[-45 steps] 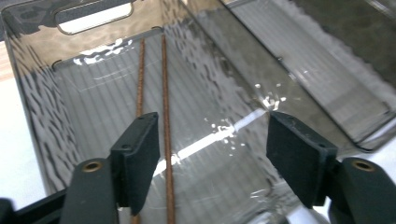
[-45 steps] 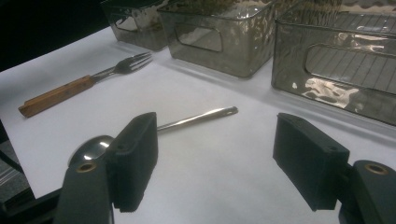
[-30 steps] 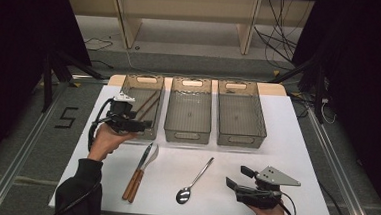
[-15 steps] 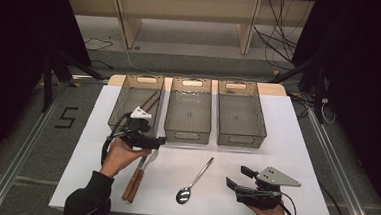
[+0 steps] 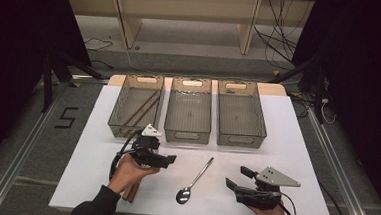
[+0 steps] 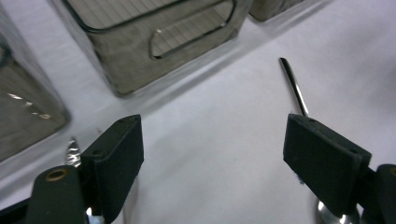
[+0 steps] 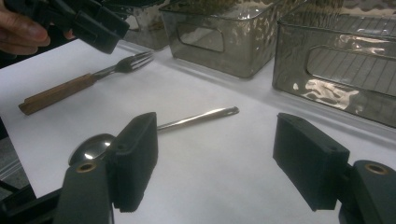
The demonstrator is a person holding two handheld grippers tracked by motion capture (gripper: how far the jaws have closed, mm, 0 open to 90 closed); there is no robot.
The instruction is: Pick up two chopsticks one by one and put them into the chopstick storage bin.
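**Two open grippers above the cutlery, nothing held**

Two grippers hang over the white table [image 5: 305,159], each in one of the person's hands, and neither has anything between its pads. The left gripper [image 5: 168,159] sits near the table's front left, above the wooden-handled fork [image 7: 84,84], with its black jaws pointing right toward the spoon [image 5: 195,180]. Its jaws have just been opening and now stand wide apart; in the left gripper view only bare table lies between them, the spoon's handle running up past the right-hand pad and a bit of the fork's tines showing beside the left-hand pad. The fork lies flat on the table below the left hand [image 5: 130,171], its wooden handle sticking out toward the front edge.

The spoon lies on the table between the two grippers, bowl toward the front edge, handle slanting up and to the right toward the trays. The right gripper [image 5: 235,179] rests low at the front right, jaws spread wide and empty, aimed left at the spoon; in the right gripper view the bowl sits just behind its left-hand pad.

Three clear trays stand in a row at the back. The left tray [image 5: 119,110] holds chopsticks [image 5: 143,108]; the middle tray [image 5: 187,136] and right tray [image 5: 240,140] stand beside it.
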